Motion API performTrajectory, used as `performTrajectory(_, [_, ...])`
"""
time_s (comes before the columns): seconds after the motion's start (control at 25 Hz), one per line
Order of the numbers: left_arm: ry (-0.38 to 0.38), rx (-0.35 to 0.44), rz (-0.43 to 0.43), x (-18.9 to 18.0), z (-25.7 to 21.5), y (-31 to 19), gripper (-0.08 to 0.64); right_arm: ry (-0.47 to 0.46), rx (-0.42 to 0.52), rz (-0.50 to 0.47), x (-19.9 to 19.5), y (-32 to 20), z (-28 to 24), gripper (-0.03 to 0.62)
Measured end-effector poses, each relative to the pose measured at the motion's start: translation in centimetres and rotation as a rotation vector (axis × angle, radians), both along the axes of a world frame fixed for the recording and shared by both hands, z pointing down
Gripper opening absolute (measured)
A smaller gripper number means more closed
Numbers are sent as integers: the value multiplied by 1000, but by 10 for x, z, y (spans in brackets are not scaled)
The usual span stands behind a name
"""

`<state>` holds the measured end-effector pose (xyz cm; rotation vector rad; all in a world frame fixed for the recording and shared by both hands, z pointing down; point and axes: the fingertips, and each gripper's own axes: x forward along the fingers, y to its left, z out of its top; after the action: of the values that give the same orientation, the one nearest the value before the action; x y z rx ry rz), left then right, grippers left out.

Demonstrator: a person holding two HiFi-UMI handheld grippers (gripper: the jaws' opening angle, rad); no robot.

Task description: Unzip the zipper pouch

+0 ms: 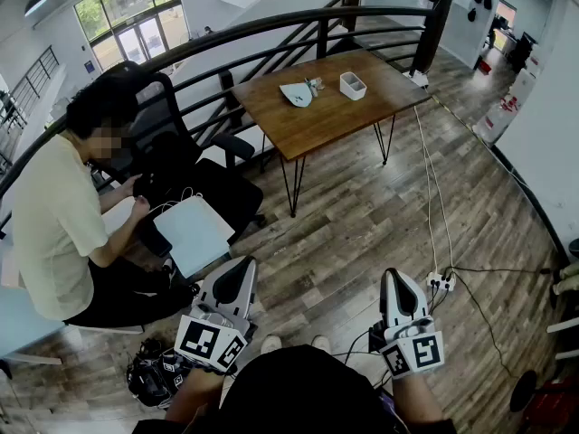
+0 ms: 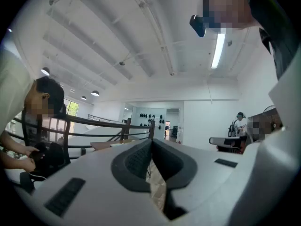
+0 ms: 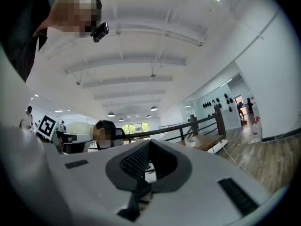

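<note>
Wood-plank flooring (image 1: 362, 215) covers a mezzanine edged by a curved black railing (image 1: 271, 25). One wooden table (image 1: 308, 120) on thin black legs stands at the far side. On it lies the single zipper pouch (image 1: 296, 94), a pale flat shape near the far edge, with one white box (image 1: 352, 85) just to its right and a small item between them too small to identify.

At the left, one seated person (image 1: 54, 206) bends over a white board (image 1: 192, 233) in front of a black office chair (image 1: 154, 107), and a dark bag (image 1: 154, 373) sits on the floor near them. On the right, two white cables (image 1: 432, 197) run from the table towards a power strip (image 1: 441, 281) just beside the right gripper. Floor lies between the grippers and the table.

Both grippers are at the near edge, held level and pointing towards the table, each with one marker cube (image 1: 210, 340) at its near end. The left gripper (image 1: 242, 265) has its jaws pressed together with nothing between them, as its own view (image 2: 151, 142) confirms. The right gripper (image 1: 395, 280) is likewise fully closed and empty (image 3: 149, 145). The pouch is well apart from both.
</note>
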<state>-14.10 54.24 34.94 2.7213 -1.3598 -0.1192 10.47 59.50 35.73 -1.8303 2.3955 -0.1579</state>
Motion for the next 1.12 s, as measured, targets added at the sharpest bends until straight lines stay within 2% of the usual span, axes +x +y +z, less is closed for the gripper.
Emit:
performTrajectory(0.68, [4,-19,-4,4,7,-15,14,18,-26,-27,-2,-19,3,-8])
performTrajectory(1.12, [13,2,10,-2,-4,-9,15,10,23,-27,-9,-11,-12,6])
